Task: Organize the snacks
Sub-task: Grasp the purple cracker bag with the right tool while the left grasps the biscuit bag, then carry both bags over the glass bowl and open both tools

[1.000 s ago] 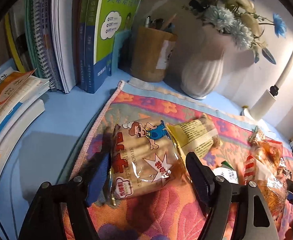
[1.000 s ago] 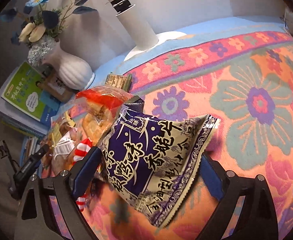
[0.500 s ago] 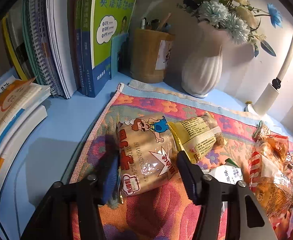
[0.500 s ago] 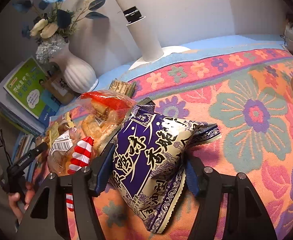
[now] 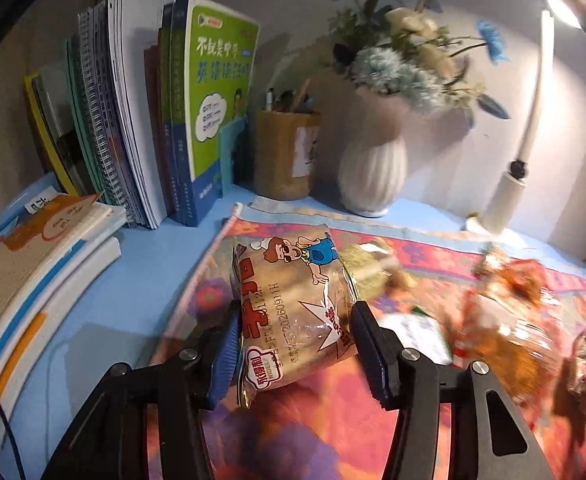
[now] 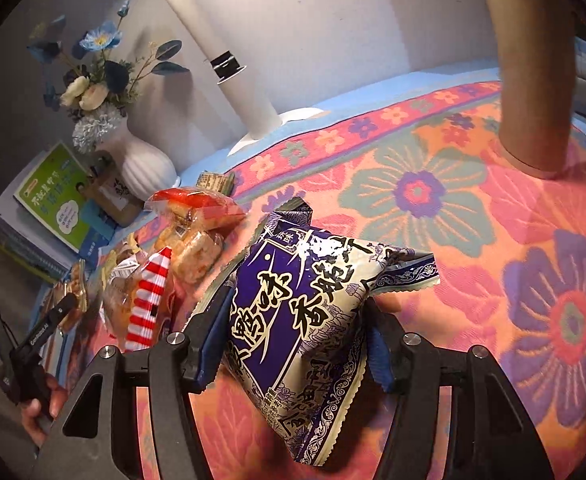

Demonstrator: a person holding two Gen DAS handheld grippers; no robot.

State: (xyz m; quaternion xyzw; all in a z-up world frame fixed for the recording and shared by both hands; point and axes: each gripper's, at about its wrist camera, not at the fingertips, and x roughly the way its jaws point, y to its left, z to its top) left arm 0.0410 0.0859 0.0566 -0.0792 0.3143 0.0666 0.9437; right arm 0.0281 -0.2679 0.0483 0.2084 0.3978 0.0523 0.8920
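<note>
A: The bench [image 5: 141,280] was a blue desk with a loud flowery cloth [image 6: 473,216] over it, books [image 5: 141,112] and a white vase [image 5: 373,176] along the back wall, and a lamp [image 6: 249,92] lighting it all.

B: So what had changed?

A: Half a second before, both tongs were only closing in. By this moment the left tongs [image 5: 297,344] were clamped on the cartoon snack pack [image 5: 293,300], and it looked lifted off the cloth, with the background all blurry.

B: And the other side?

A: The right tongs [image 6: 293,340] were pinched on the purple snack bag [image 6: 309,320], crumpling it, with its bottom corner hanging free. The remaining snack pile [image 6: 181,248] sat just left of it.

B: Meaning?

A: Probably two packs secured and ready to be carried off. Where to, nothing showed.
</note>
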